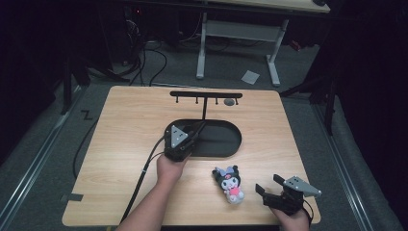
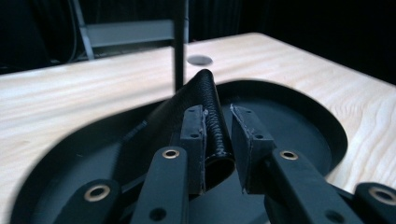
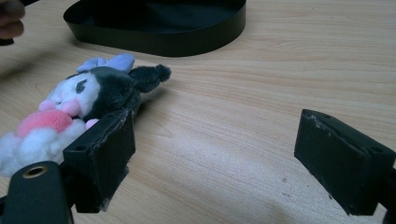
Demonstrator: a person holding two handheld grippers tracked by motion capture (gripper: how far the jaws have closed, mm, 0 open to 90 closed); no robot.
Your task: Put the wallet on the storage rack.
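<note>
Your left gripper [image 1: 188, 136] sits over the near left end of the black oval tray [image 1: 226, 144], its jaws clamped on a rolled black leather strap [image 2: 212, 116]. In the left gripper view the strap rises between the pads, grained and bent into a tube. It should handle as light and pliable; you hold it close to its folded end, and the free length will likely sag. The black T-shaped hook stand [image 1: 206, 96] rises from the tray's far edge.

Centre-right, a plush toy [image 1: 229, 183], black-headed with a pink and white body, lies on the table just left of your right gripper [image 1: 272, 188]. It looks soft, light and compressible; the body offers a fuller hold than the ears.

Your right gripper is spread wide and empty, the plush close beside its left jaw in the right gripper view.

The wooden table [image 1: 125, 125] is smooth and level. The room beyond is dark, with cables on the floor [image 1: 144, 62] and a white-legged desk [image 1: 235, 29] behind.
</note>
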